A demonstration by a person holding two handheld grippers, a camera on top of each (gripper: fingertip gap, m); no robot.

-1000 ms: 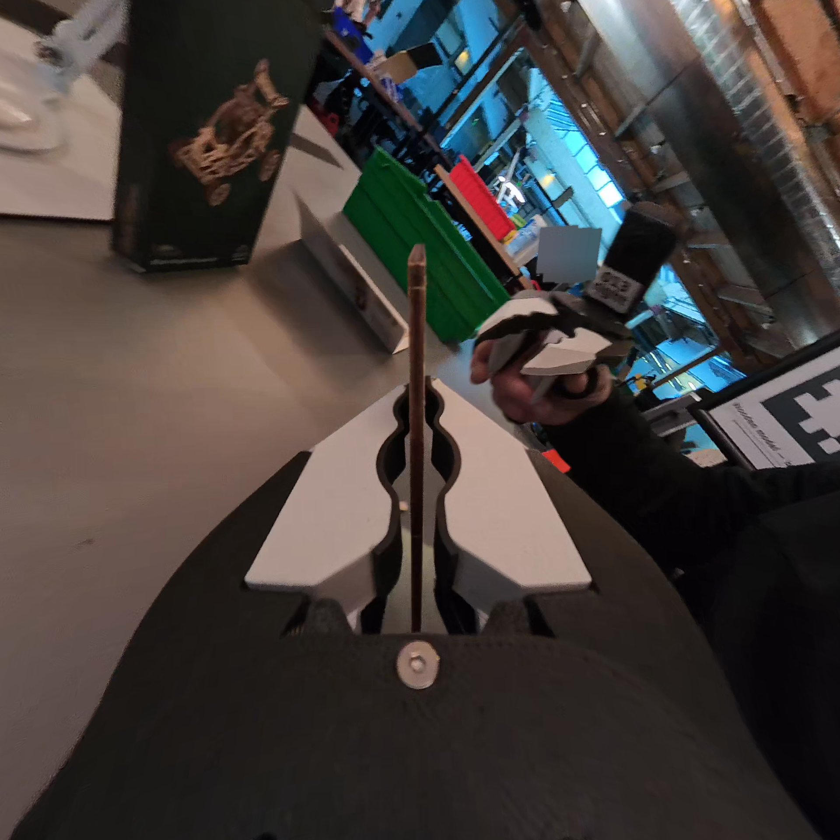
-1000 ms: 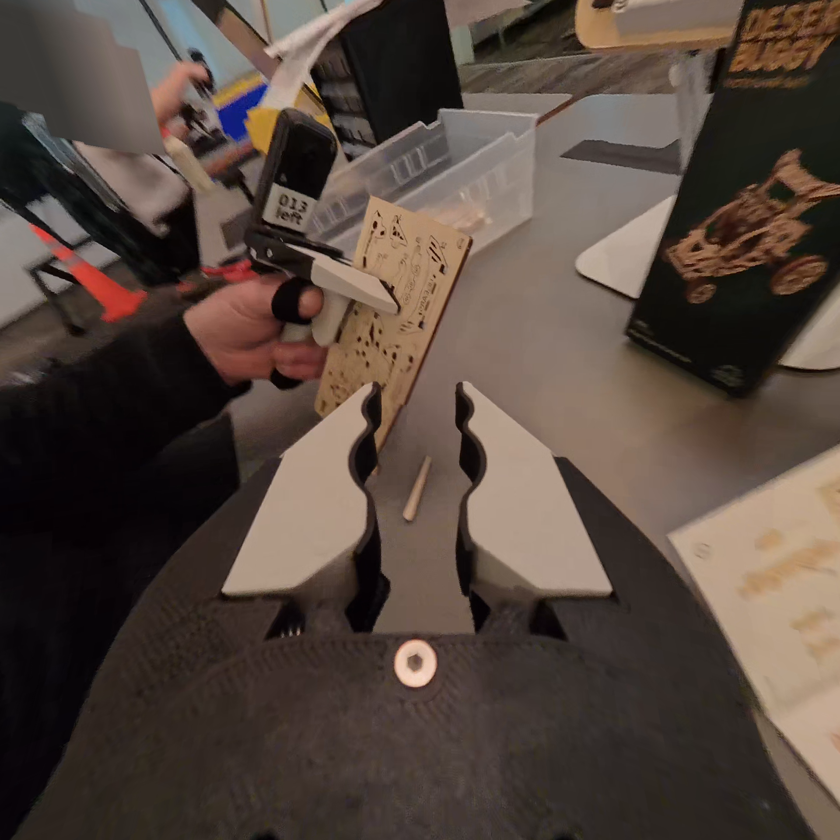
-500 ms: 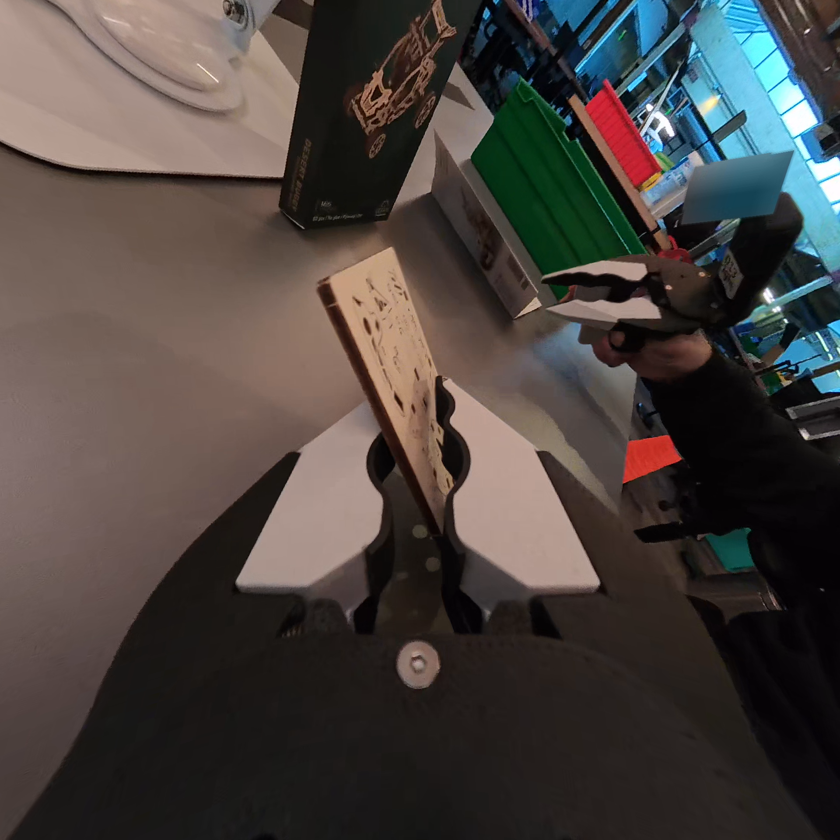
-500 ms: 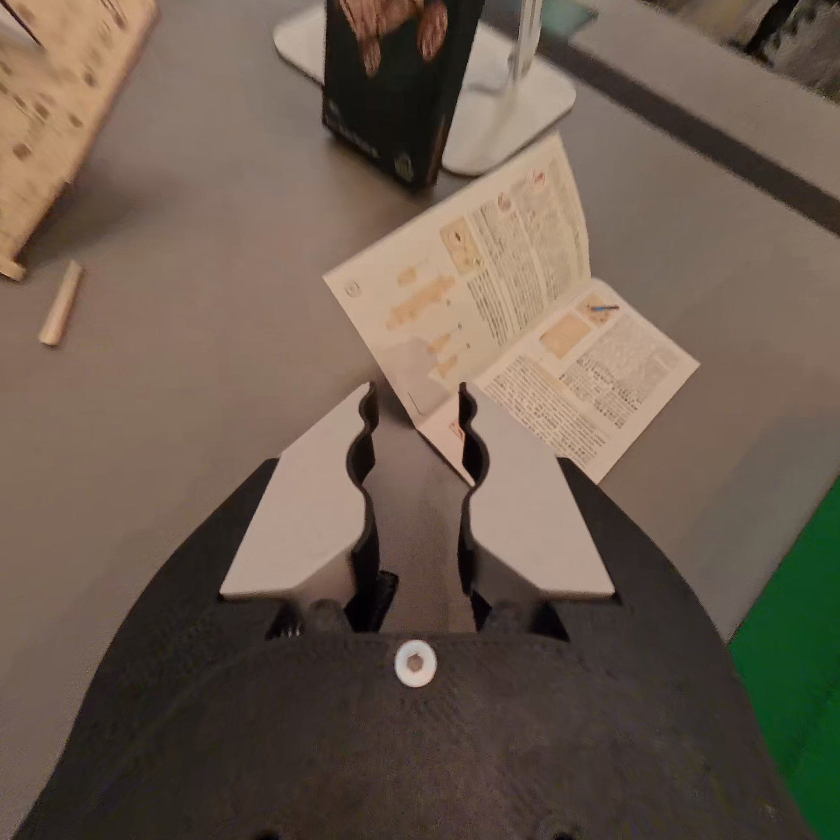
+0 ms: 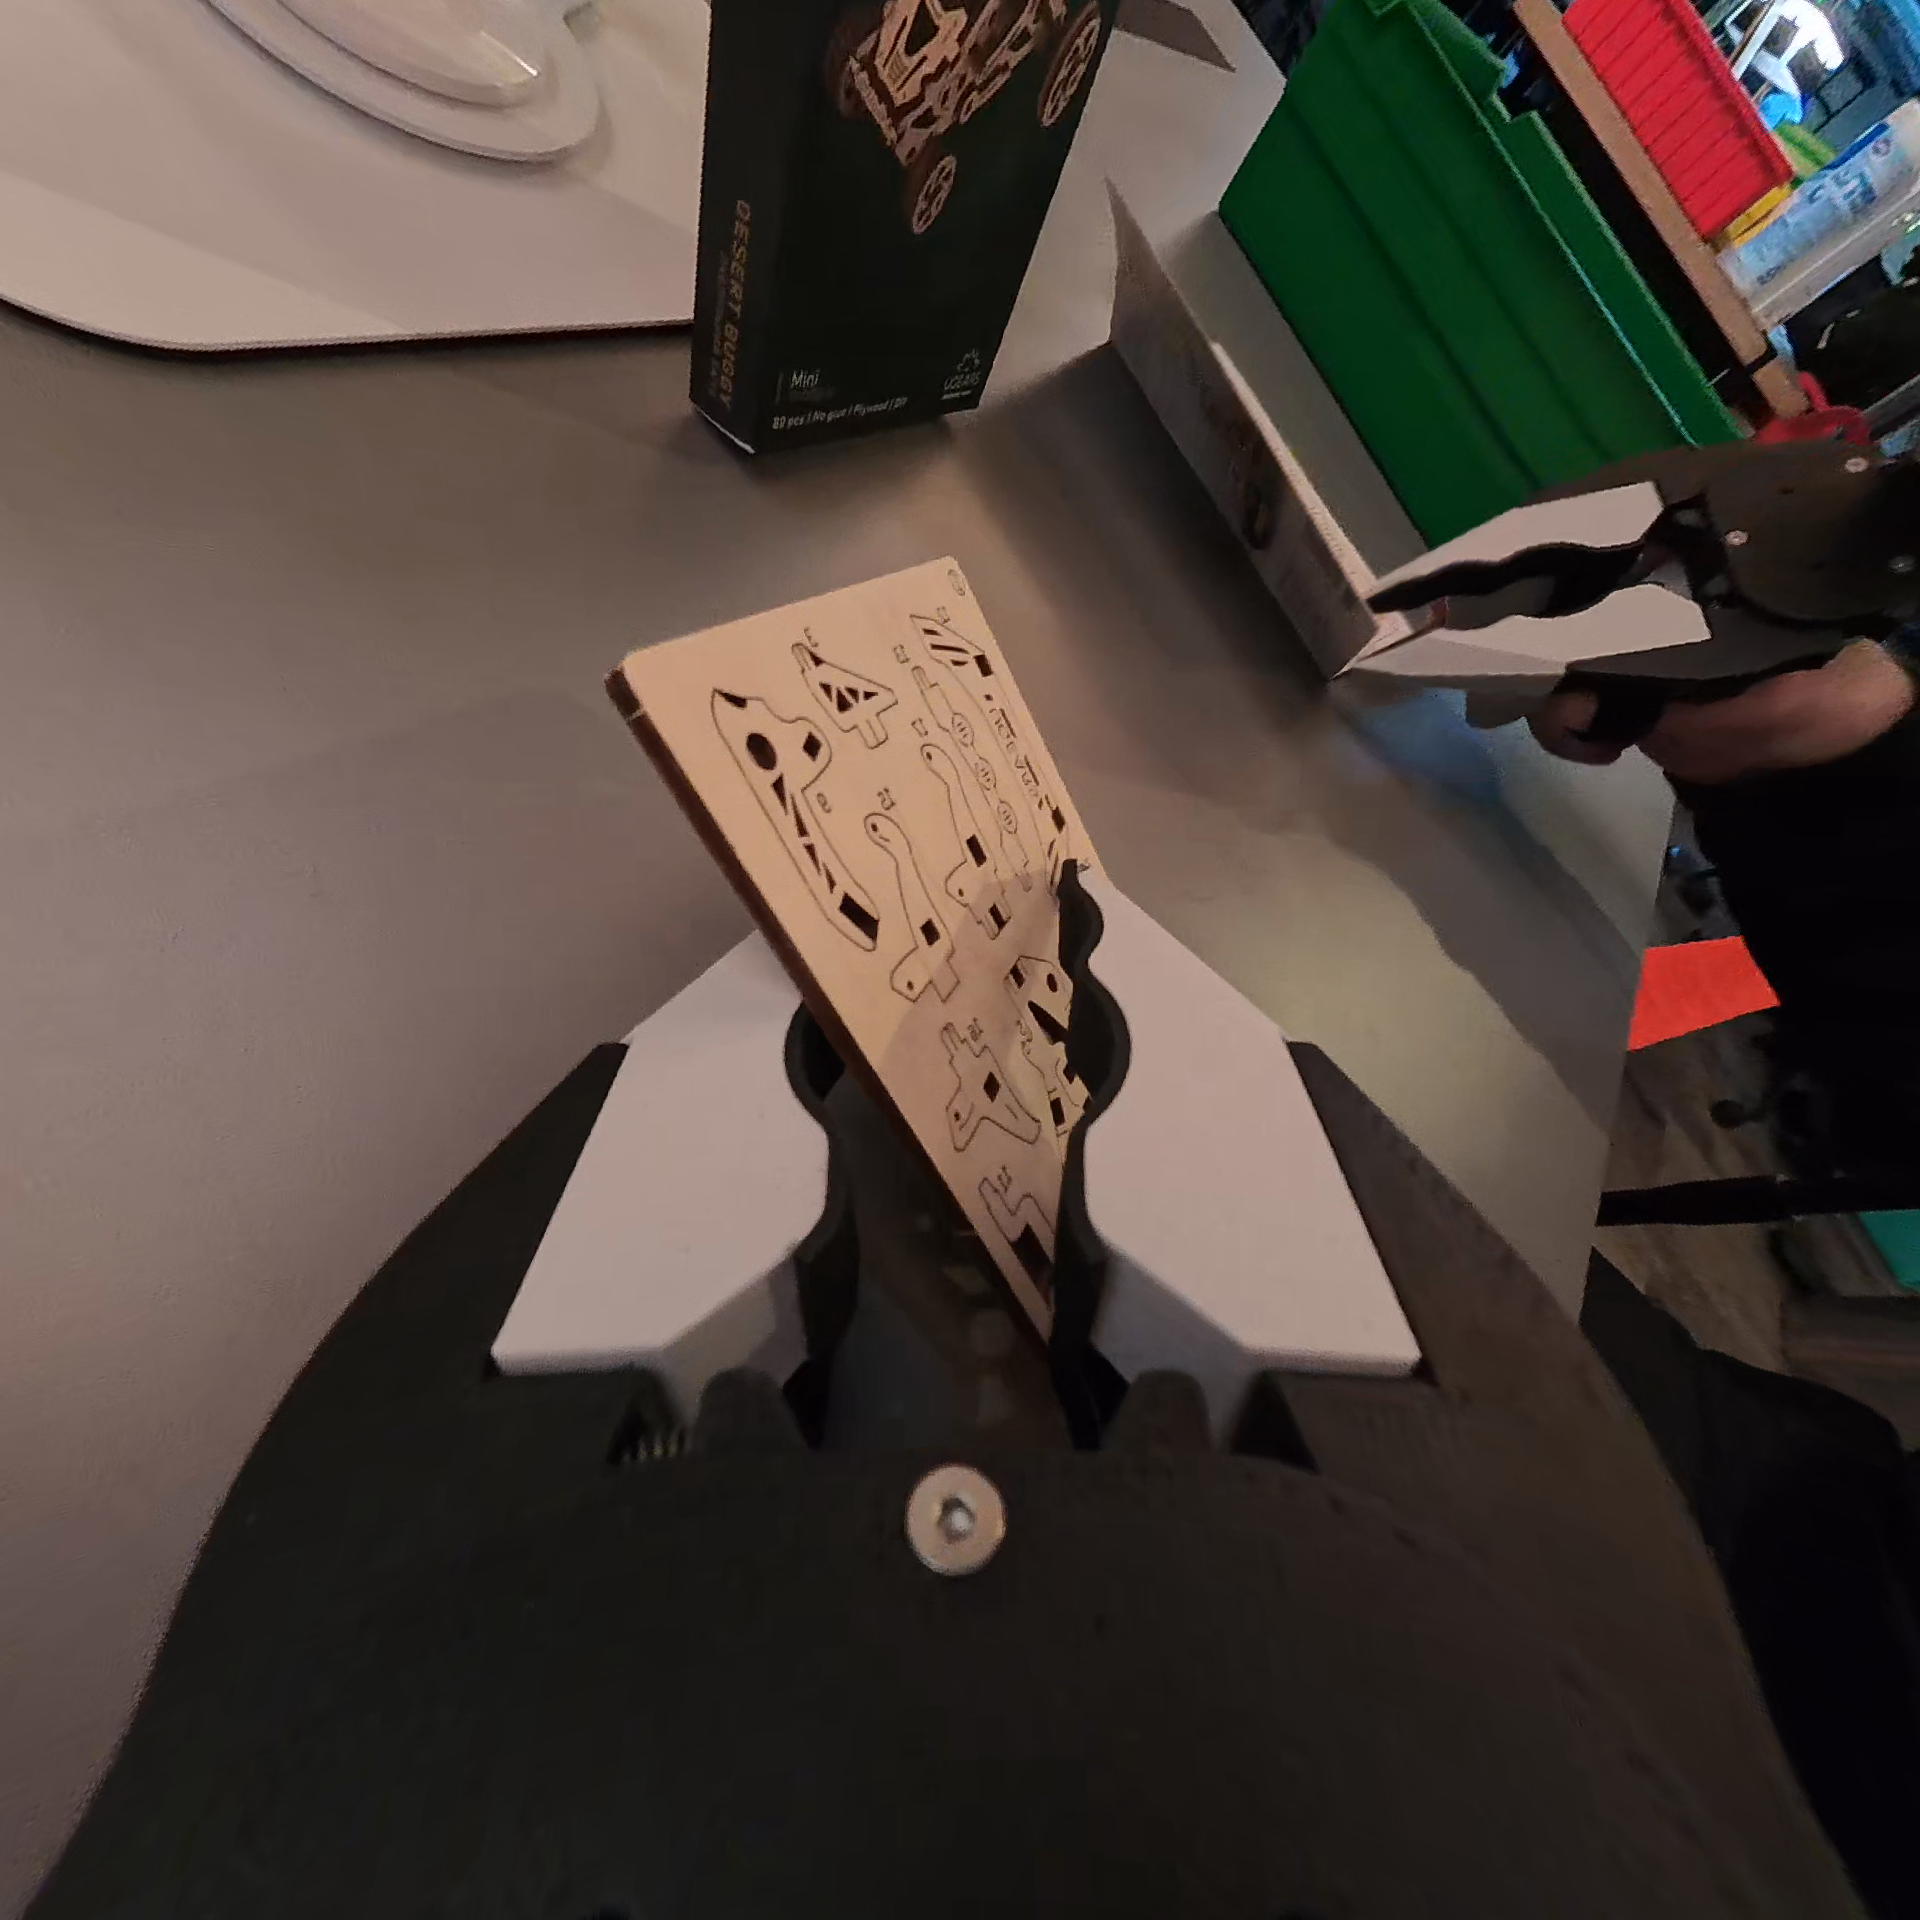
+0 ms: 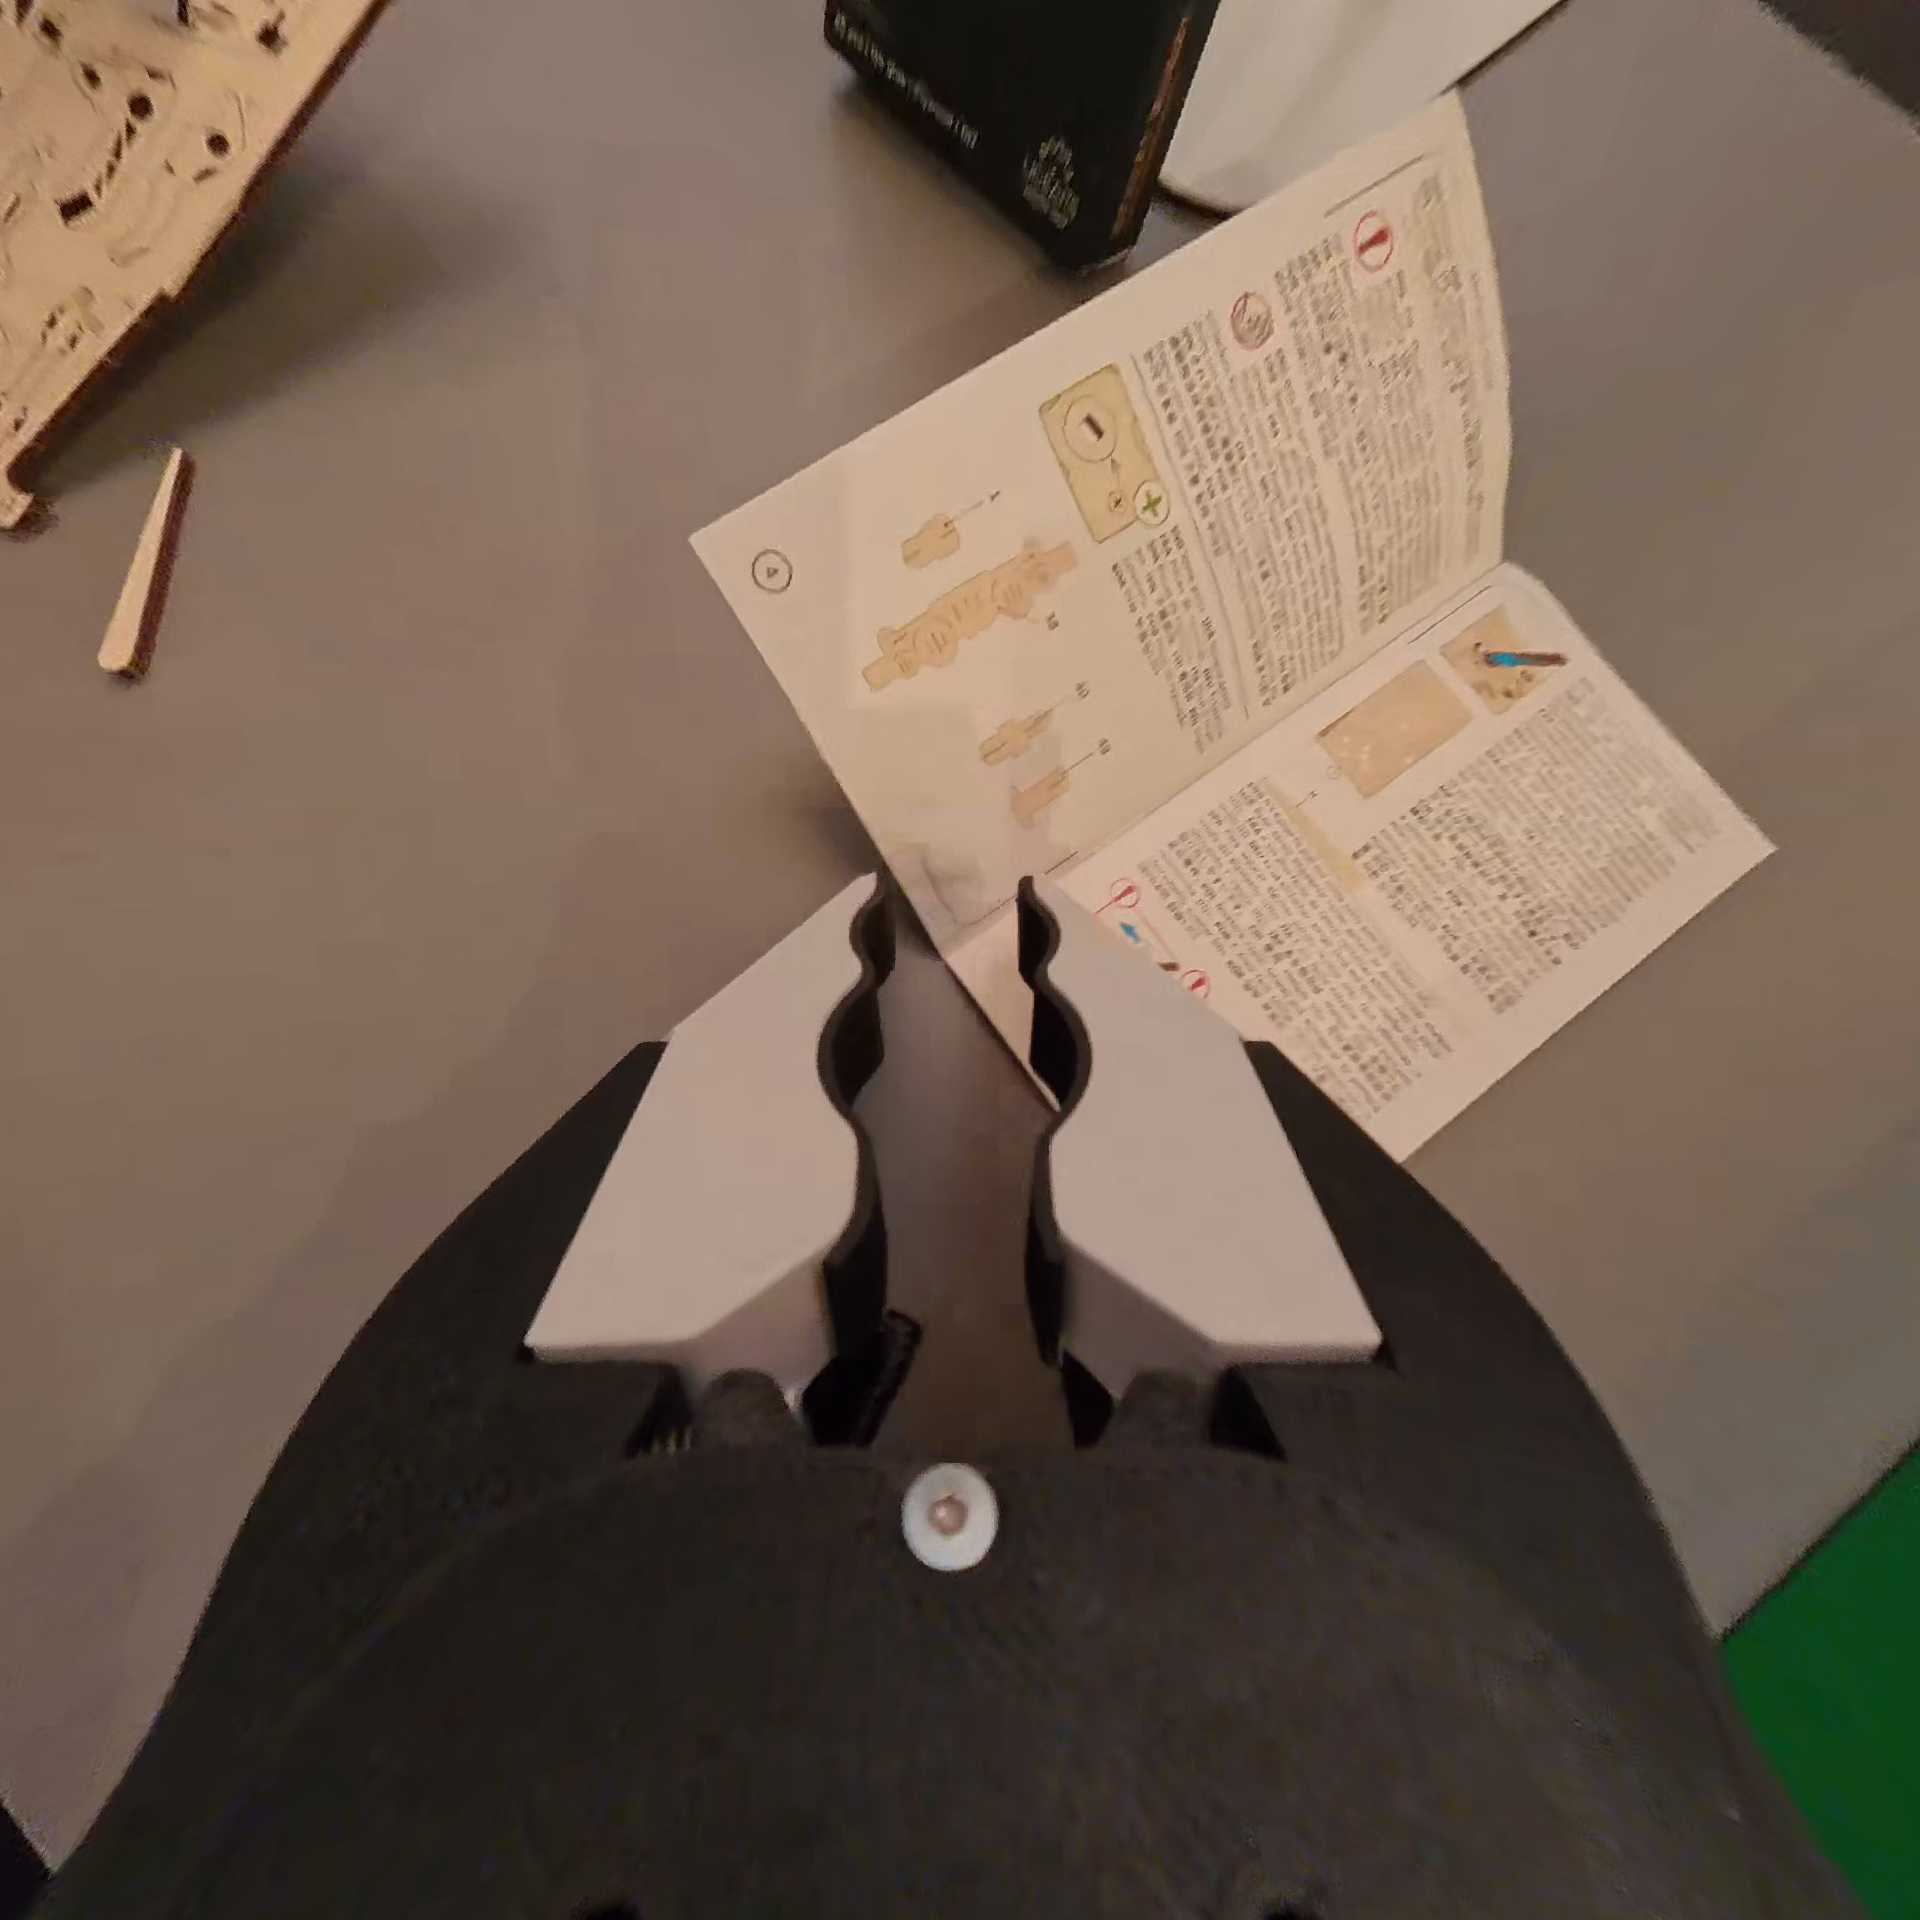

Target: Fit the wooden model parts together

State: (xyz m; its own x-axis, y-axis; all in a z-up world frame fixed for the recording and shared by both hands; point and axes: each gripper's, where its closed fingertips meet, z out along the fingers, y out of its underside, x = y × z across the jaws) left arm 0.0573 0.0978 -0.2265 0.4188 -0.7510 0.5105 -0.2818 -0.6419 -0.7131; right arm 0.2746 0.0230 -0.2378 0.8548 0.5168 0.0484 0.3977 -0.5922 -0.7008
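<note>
The laser-cut plywood sheet is seen tilted, leaning between the spread fingers of the left tool (not pinched). The right tool, apart and empty, is hovered over the instruction booklet; the sheet should be laid flat on the surface first.

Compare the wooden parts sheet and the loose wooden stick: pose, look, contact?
The wooden parts sheet leans tilted between the open fingers of the left gripper; the loose wooden stick lies flat on the grey table, touching no gripper. The sheet is a broad panel full of laser-cut outlines; the stick is a narrow, plain, tapered sliver. Both are pale wood with dark edges.
</note>
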